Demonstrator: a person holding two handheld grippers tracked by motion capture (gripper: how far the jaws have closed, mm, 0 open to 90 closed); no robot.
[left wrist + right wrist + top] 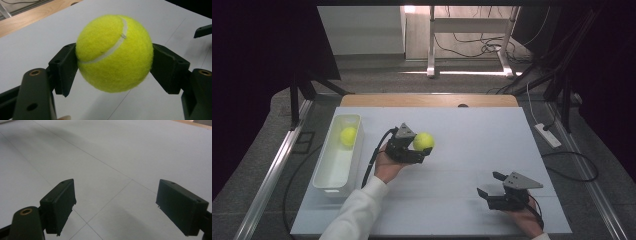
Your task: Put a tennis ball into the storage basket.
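Observation:
My left gripper is shut on a yellow-green tennis ball near the middle of the white table. In the left gripper view the ball sits squeezed between both black pads, lifted a little off the surface. A second tennis ball lies in the far end of a white bin at the table's left. My right gripper rests low near the front right of the table, open; in the right gripper view its pads stand wide apart with nothing between them.
The white table top ends in a wooden strip at the far edge. The left gripper's cable trails beside the bin. A power strip lies on the floor to the right, and a metal stand is beyond the table.

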